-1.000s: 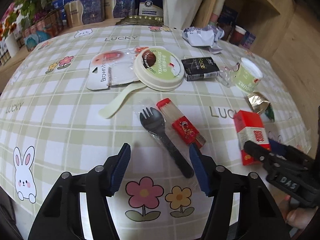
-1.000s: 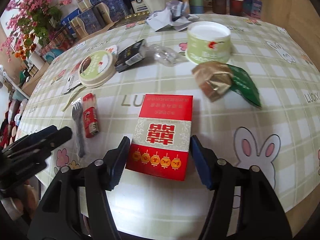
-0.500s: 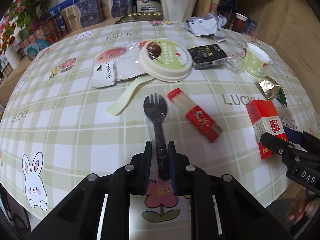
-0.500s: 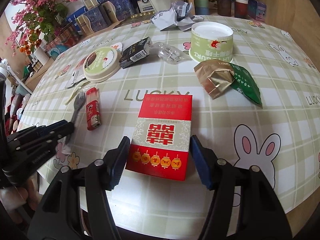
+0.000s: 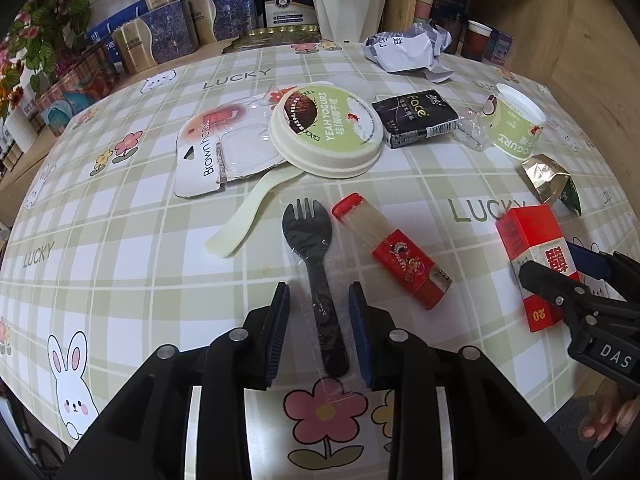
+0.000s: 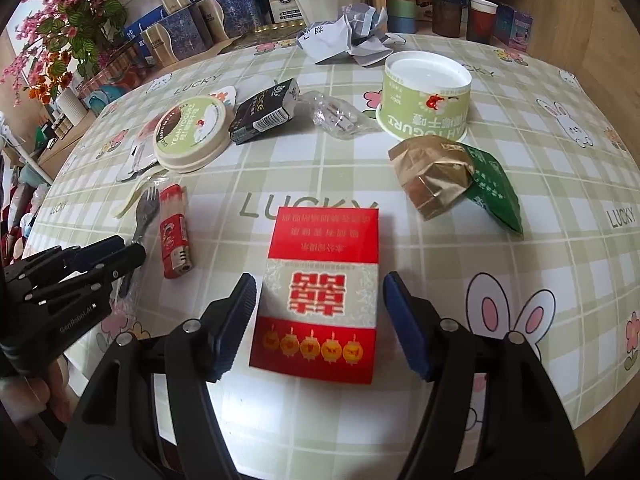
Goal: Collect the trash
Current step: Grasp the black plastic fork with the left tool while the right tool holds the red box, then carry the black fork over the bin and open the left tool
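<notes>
Both grippers were unclenched and widening: left gripper [image 5: 320, 336] straddled the wrapped black spork [image 5: 316, 276] (pads clear of it), right gripper [image 6: 320, 324] flanked the red cigarette pack [image 6: 320, 296] on the tablecloth [image 5: 120, 240].

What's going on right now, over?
Left tool opening around wrapped black fork. Right tool opening astride red box, not gripping. Nothing blocking either.

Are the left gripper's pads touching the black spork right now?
Apart. Left wrist view: left gripper opening, tablecloth visible between each pad and the black spork.
</notes>
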`<action>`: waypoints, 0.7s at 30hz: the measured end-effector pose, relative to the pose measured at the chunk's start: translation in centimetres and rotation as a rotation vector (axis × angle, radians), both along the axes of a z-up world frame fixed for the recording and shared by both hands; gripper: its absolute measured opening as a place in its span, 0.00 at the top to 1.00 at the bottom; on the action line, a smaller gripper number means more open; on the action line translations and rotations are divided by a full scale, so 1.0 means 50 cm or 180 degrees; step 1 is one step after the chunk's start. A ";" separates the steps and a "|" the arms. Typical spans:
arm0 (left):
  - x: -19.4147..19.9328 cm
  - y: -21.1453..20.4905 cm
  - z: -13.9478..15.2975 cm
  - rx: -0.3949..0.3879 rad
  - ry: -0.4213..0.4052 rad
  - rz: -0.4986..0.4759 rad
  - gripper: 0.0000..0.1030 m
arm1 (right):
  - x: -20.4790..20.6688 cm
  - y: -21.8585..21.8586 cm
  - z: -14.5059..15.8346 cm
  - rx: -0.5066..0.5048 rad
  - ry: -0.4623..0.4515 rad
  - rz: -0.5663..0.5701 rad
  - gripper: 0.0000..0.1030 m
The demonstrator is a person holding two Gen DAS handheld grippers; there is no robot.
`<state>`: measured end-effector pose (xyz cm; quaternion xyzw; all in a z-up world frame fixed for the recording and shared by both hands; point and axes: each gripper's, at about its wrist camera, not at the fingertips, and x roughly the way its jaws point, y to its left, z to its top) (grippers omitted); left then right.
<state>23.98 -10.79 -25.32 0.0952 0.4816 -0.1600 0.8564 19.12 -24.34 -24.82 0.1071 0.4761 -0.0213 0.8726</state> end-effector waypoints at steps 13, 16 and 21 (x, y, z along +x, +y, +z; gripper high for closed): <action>-0.025 0.105 0.020 -0.0811 0.0104 0.0219 0.91 | -0.046 0.029 0.038 0.0223 -0.0267 0.0212 0.42; -0.050 0.111 0.043 -0.0757 0.0000 0.0135 0.91 | -0.063 0.039 0.046 0.0292 -0.0296 0.0224 0.42; -0.096 0.134 0.077 -0.0795 -0.0066 0.0068 0.91 | -0.099 0.057 0.063 0.0337 -0.0358 0.0268 0.42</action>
